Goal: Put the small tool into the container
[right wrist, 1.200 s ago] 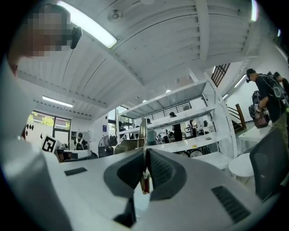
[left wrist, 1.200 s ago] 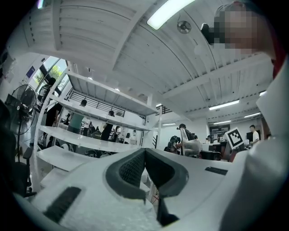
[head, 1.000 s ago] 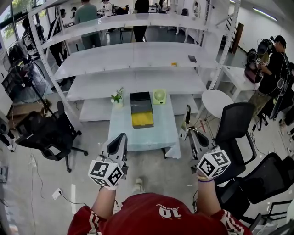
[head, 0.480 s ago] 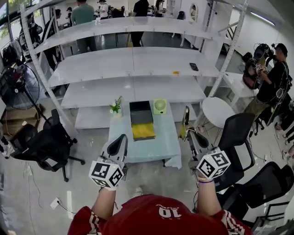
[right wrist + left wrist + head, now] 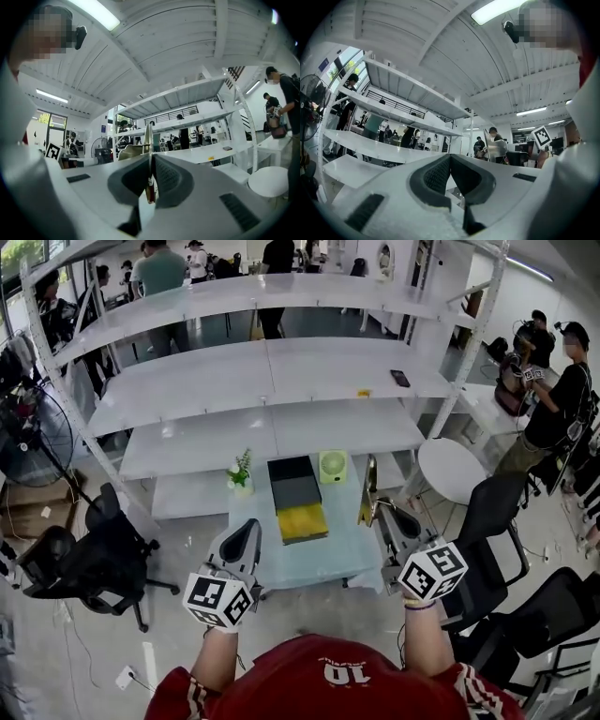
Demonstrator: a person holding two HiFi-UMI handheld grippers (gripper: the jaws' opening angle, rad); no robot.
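My right gripper point(image 5: 382, 509) is shut on a small flat-bladed tool point(image 5: 367, 486), whose thin blade sticks up past the jaw tips. In the right gripper view the blade point(image 5: 147, 136) stands edge-on between the closed jaws of that gripper point(image 5: 150, 161), with a reddish handle part lower in the grip. My left gripper point(image 5: 248, 527) is shut with nothing in it point(image 5: 450, 159). Both are held in the air short of the near edge of a pale blue table point(image 5: 319, 554). On it lies the container point(image 5: 298, 498), a long box with a black far part and a yellow near part.
A small potted plant point(image 5: 240, 472) and a green desk fan point(image 5: 332, 466) stand at the table's far end. White shelving point(image 5: 262, 381) rises behind. Black office chairs stand at the left point(image 5: 84, 559) and right point(image 5: 487, 521), beside a round white table point(image 5: 450, 468). People point(image 5: 553, 390) stand at the right.
The table and container have come closer and lower in the head view. Both grippers keep their pose, the right one still holding the tool.
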